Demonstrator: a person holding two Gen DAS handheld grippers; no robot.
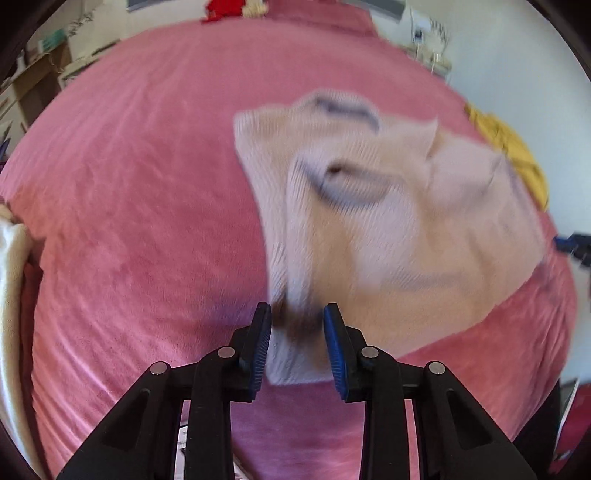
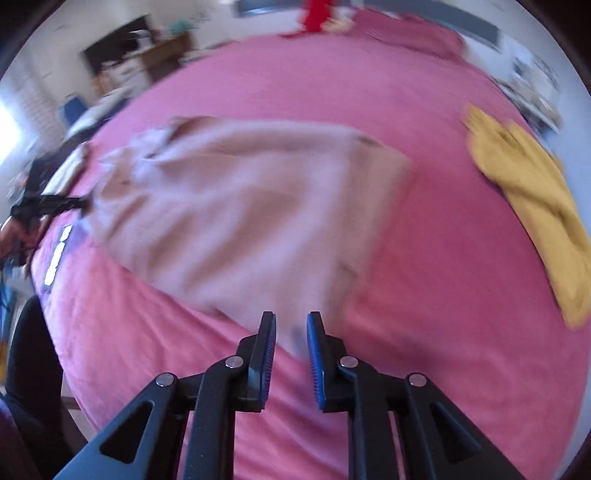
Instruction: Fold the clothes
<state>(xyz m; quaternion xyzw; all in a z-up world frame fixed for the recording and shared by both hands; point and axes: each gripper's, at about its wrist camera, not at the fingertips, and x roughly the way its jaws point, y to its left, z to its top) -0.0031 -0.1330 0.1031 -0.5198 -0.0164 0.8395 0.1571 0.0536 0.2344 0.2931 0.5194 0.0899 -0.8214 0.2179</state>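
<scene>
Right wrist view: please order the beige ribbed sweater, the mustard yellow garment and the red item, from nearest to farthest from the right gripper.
1. Beige ribbed sweater, its corner between the right gripper fingers.
2. Mustard yellow garment, at right on the bed.
3. Red item, at the bed's far end.

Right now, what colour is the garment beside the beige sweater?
Mustard yellow garment, clearest in the right wrist view.

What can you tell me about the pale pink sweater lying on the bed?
The pale pink sweater looks like a ribbed knit with a darker-trimmed neckline. It lies crumpled and partly folded on the pink bedspread, near a yellow garment. A near corner sits bunched between the pads of the left tool; its other near edge reaches between the right tool pads. Motion blur hides finer detail.
</scene>
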